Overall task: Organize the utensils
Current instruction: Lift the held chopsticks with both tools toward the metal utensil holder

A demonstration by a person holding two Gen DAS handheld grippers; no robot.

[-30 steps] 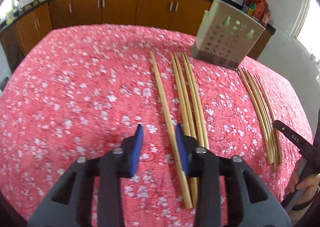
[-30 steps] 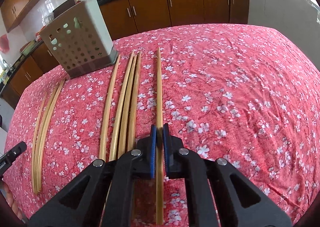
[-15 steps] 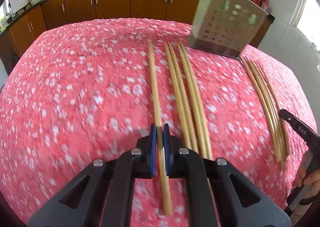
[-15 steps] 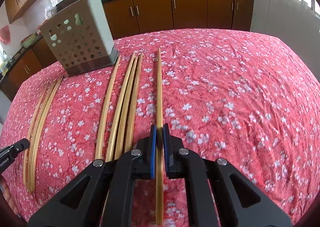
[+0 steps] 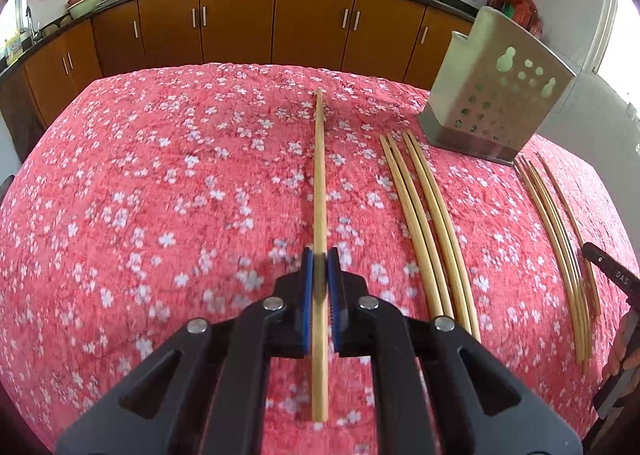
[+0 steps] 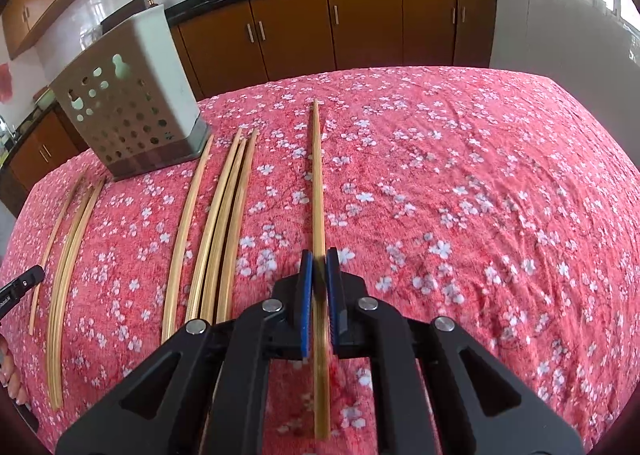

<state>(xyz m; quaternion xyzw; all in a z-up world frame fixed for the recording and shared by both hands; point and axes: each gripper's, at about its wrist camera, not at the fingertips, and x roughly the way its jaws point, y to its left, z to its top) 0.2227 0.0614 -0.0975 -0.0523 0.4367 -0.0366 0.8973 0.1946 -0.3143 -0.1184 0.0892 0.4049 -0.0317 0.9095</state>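
My left gripper is shut on a long bamboo chopstick that points away over the red floral tablecloth. My right gripper is shut on another bamboo chopstick, also pointing away. A perforated metal utensil holder stands at the far right in the left wrist view and at the far left in the right wrist view. Loose chopsticks lie beside the left gripper's stick, and several lie left of the right gripper's stick.
A thinner bundle of sticks lies near the table's right edge, also seen in the right wrist view. The other handle's tip shows at the right. Brown kitchen cabinets stand behind the table.
My left gripper has closed on a chopstick and carried it left, away from the other loose sticks. My right gripper has stayed shut on its chopstick and moved slightly.
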